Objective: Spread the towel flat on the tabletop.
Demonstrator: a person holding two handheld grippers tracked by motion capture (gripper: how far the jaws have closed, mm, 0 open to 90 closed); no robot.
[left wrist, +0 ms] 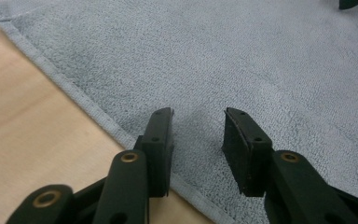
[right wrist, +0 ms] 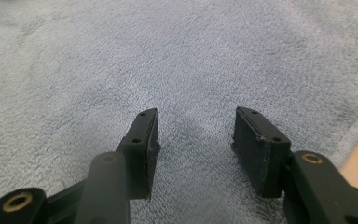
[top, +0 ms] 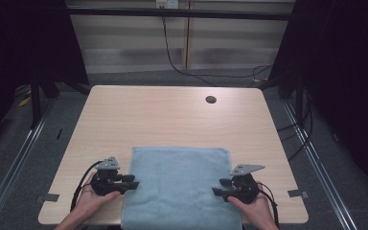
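A grey-blue towel (top: pixel 179 187) lies flat on the wooden table (top: pixel 172 115), reaching the near edge. My left gripper (top: pixel 135 181) rests in a hand at the towel's left edge, jaws pointing right over the hem. In the left gripper view the towel (left wrist: pixel 214 56) lies under the open left gripper (left wrist: pixel 198 114), with nothing between its pads. My right gripper (top: pixel 219 187) sits in the other hand at the towel's right edge, pointing left. In the right gripper view the towel (right wrist: pixel 168 56) spreads beneath the open right gripper (right wrist: pixel 196 112), which holds nothing.
A round cable hole (top: pixel 211 99) sits near the table's far right. Bare wood stretches beyond the towel. Grey tape marks (top: pixel 51 197) lie at the front corners. Dark curtains flank the table, and cables (top: pixel 172 57) run on the floor behind it.
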